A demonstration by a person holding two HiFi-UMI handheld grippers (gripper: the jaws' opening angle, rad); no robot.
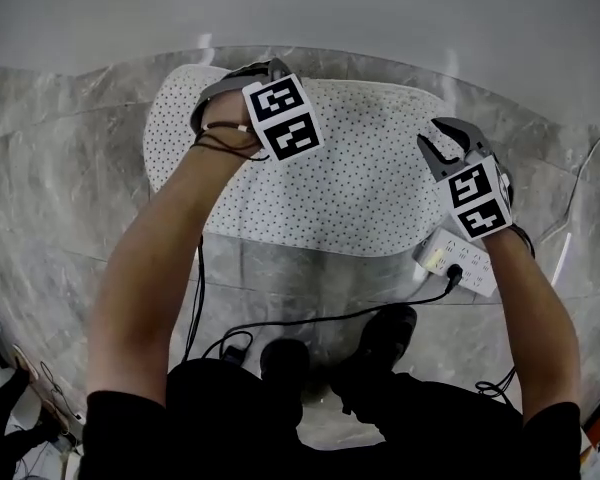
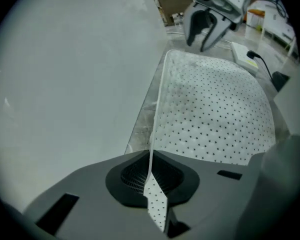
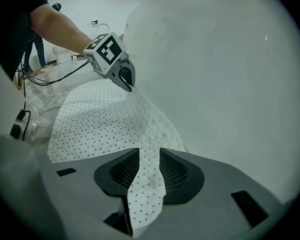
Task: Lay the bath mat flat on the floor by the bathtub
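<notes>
The white bath mat [image 1: 340, 178] with black dots lies spread on the marble floor [image 1: 60, 168], along the foot of the white bathtub wall [image 1: 300, 8]. My left gripper [image 1: 270, 66] is at the mat's far left corner. In the left gripper view that gripper [image 2: 151, 176] is shut on a thin edge of the mat [image 2: 215, 114]. My right gripper [image 1: 442, 136] is at the far right corner. Its jaws [image 3: 147, 169] stand apart, with a strip of the mat [image 3: 100, 124] lying loose between them.
A white power strip [image 1: 460, 263] with a black cable [image 1: 310, 320] lies on the floor at the mat's near right corner. The person's dark shoes [image 1: 380, 338] stand just behind the mat's near edge. The tub wall [image 3: 230, 84] rises right beside both grippers.
</notes>
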